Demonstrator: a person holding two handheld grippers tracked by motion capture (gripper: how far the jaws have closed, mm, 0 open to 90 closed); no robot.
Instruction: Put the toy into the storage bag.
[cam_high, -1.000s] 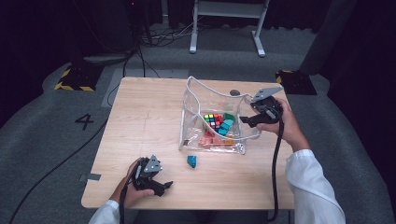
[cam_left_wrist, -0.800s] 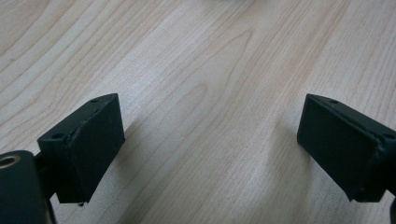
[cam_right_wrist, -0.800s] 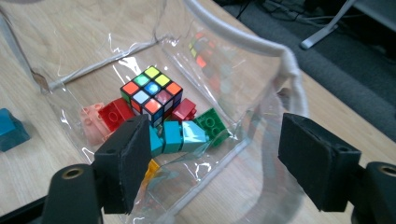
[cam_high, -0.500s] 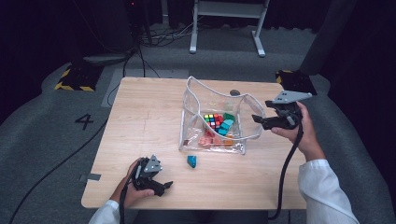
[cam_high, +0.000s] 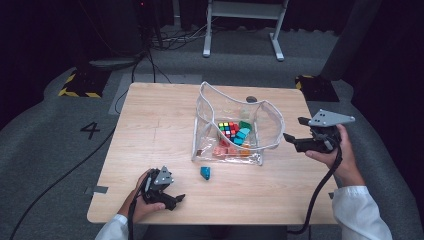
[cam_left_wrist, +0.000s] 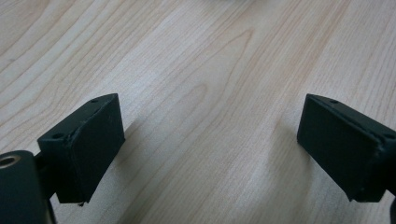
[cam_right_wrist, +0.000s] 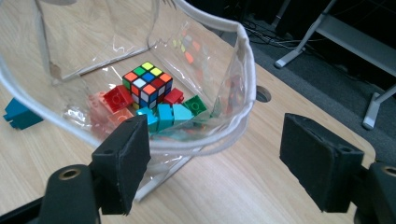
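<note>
On the bench (cam_high: 150, 120), the loose teal block (cam_high: 205, 172) lies just in front of the clear bag (cam_high: 270, 117), nearer my released left hand-held gripper (cam_high: 170, 198) than my released, empty right hand-held gripper (cam_high: 295, 135).

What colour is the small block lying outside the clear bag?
Teal block, best seen in the high view.

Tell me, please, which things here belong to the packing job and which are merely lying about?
Job:
clear bag
puzzle cube and bricks inside the bag
teal brick loose on the table
right gripper, open beside the bag
left gripper, open

Lying about:
white stand
floor cables
</note>
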